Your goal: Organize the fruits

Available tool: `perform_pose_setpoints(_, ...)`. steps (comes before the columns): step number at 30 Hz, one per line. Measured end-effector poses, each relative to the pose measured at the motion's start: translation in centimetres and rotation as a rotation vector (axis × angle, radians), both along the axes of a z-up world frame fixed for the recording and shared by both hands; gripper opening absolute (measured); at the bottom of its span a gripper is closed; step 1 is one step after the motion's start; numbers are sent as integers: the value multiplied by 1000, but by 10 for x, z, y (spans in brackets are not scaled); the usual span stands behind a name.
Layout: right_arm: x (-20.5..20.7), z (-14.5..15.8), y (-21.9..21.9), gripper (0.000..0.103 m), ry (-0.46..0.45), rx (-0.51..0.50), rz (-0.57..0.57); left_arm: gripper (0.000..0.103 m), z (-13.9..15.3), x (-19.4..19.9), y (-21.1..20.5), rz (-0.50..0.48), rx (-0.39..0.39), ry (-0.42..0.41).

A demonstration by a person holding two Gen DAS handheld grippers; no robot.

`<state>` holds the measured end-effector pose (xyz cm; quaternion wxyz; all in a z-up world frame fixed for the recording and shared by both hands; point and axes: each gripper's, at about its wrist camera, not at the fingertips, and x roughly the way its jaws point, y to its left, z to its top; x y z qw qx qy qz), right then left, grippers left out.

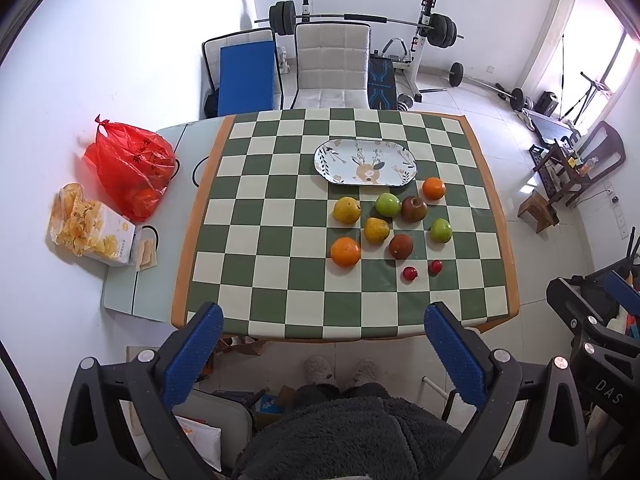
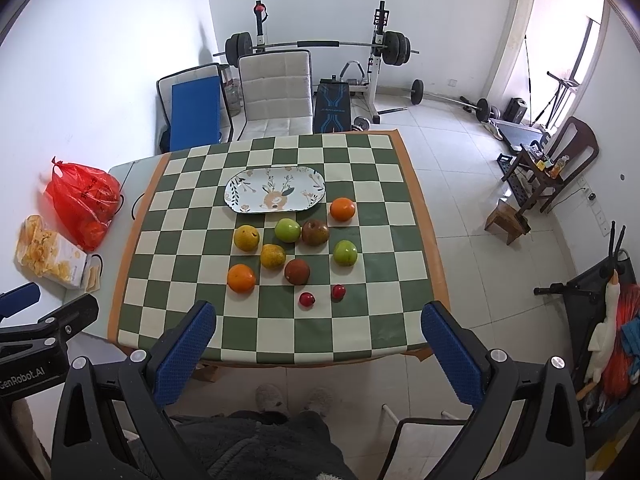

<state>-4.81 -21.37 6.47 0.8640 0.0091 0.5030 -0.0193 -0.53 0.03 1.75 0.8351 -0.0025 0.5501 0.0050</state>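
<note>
Left tongs [image 1: 324, 324] wide, right tongs [image 2: 318, 320] wide, fruits [image 2: 296, 248] at 12 o'clock beyond both, right view alone shows left tongs' body at 9 o'clock.

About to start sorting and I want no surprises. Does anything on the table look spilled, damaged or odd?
One thing: the chip bag at the table's left edge, in front of the red plastic bag, looks torn open, its chips exposed. The fruit lies loose but intact on the checkered cloth, and the plate is bare.
</note>
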Motion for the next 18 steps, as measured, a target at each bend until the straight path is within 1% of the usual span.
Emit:
perform_pose_setpoints(5,0,0,1,103,-1,0,-2,103,8,0,0,-1,0,-5)
perform_pose_setpoints(7,1,-1,0,103,1,1,-2,103,0,1,0,2,1,0)
perform_pose_setpoints(15,1,2,3,103,1,1,4,103,10,4,-2,1,0,-1)
perform_pose_setpoints(16,0,2,3,103,0,0,3,103,0,0,0,1,-1,-3)
perform_pose_setpoints(18,1,2,4,103,-2,-3,3,103,1,0,-1,-2,0,-4)
